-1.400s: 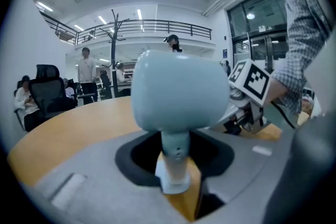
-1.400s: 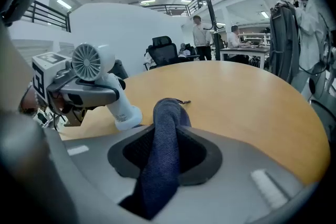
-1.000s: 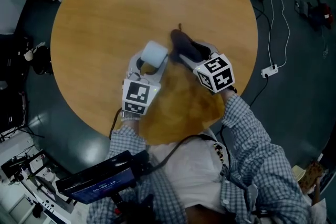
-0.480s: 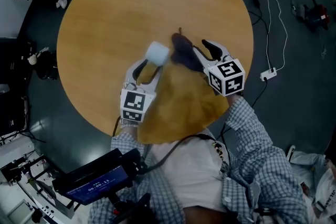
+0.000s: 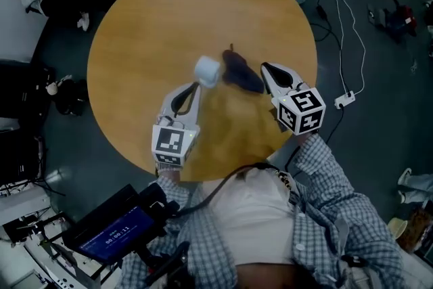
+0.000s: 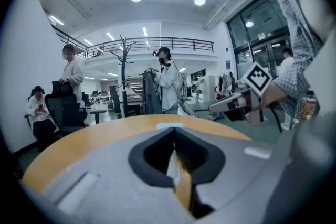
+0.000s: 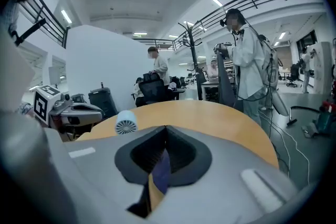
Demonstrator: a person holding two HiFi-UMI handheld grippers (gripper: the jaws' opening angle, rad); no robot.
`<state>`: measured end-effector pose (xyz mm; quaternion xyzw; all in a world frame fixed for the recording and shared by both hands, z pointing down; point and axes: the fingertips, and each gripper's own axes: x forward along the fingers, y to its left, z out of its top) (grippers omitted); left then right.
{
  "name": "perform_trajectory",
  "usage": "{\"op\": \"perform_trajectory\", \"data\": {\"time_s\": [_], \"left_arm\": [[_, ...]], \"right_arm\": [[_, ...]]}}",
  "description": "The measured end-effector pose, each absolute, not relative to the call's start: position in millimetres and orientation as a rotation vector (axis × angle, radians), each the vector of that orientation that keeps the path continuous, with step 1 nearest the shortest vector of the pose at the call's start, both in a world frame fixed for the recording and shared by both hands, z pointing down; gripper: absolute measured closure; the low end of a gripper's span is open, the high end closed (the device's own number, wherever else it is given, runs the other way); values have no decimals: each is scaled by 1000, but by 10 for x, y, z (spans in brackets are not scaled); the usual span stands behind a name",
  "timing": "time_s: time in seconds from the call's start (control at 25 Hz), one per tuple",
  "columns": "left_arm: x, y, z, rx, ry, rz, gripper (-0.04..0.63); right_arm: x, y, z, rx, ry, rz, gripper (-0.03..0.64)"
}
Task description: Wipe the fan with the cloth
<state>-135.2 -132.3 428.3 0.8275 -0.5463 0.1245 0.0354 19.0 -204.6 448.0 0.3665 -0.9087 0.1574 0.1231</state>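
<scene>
Round tan wood-grain table (image 5: 149,17) carries the small white cylindrical fan (image 5: 208,71) near its middle, with the crumpled dark cloth (image 5: 241,75) just right of the fan. My left gripper (image 5: 197,85) (tip close to the fan) and right gripper (image 5: 264,67), beyond the cloth, have just been closing, pinched together on nothing.

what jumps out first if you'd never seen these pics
The round wooden table fills the head view, with a small white fan and a dark cloth side by side near its middle. The left gripper and right gripper point at them from the near edge, jaws shut. Beyond the table a person in white stands in a bright hall.
</scene>
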Motion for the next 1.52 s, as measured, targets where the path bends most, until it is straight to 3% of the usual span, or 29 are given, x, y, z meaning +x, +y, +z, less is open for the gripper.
{"op": "perform_trajectory", "data": {"time_s": [0.36, 1.52], "left_arm": [[-1186, -1384, 4091, 2527, -1667, 254, 594], [-1192, -1388, 4036, 2528, -1690, 278, 594]], "right_arm": [[257, -2021, 4263, 1076, -2695, 423, 614], [323, -2021, 4297, 1063, -2651, 436, 614]]}}
